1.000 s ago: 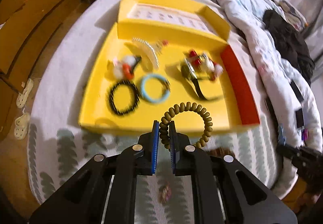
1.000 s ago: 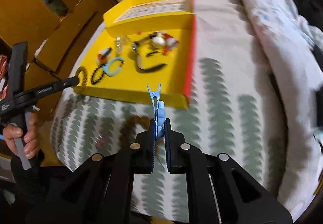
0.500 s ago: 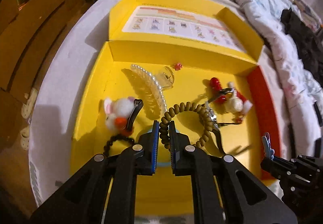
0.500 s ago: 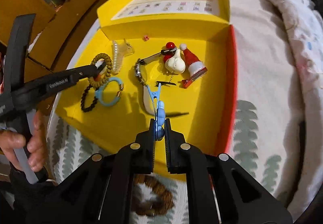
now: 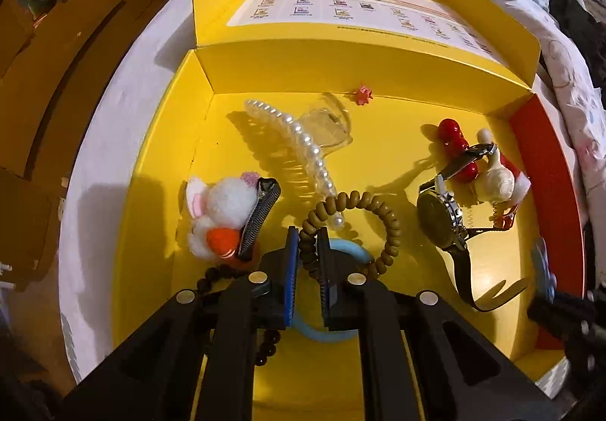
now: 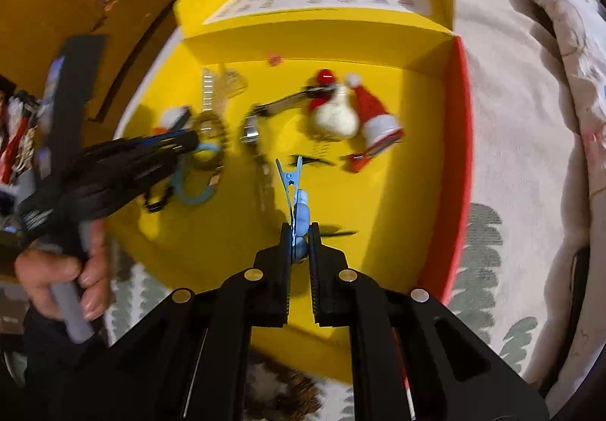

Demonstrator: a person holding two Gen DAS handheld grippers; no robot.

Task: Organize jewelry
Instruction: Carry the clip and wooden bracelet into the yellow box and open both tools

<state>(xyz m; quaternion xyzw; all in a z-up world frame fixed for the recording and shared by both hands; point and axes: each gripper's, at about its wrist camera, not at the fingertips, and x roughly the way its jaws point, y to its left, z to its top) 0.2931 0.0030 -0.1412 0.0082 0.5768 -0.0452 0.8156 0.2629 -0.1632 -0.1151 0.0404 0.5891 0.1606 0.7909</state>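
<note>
Left claw: the black two-finger left claw point(image 5: 305, 243), low centre of its own view, is pressed together on an olive-brown spiral coil hair tie point(image 5: 363, 224), whose loop stands out to the right of the blue-padded fingers point(image 5: 291, 262).
Right claw: the black right claw point(image 6: 300, 243), at the lower middle of the right wrist view, pinches a light blue alligator hair clip with a small blue figure on it point(image 6: 295, 193); the clip's metal beak points up the frame over the tray floor.
Tray: a shallow yellow cardboard box tray with one red side wall point(image 5: 163, 163) lies on a bed cover printed with grey-green leaf shapes point(image 6: 488, 231); its opened lid with a printed chart point(image 5: 360, 11) sits at the top of the frame.
Left of tray: a white plush bunny clip with an orange patch and a black toothed clasp point(image 5: 223, 212).
Centre: a clear claw clip lined with white pearls point(image 5: 303, 152); behind it, a small red star point(image 5: 364, 95) near the back wall.
Under the left claw: a light blue ring bracelet point(image 5: 341, 250) and a black beaded bracelet point(image 5: 212, 275), both partly hidden.
Right of tray: a dark-strapped wristwatch point(image 5: 443, 220), red round beads point(image 5: 454, 144), and a cream and red Santa-hat clip point(image 6: 363, 114).
</note>
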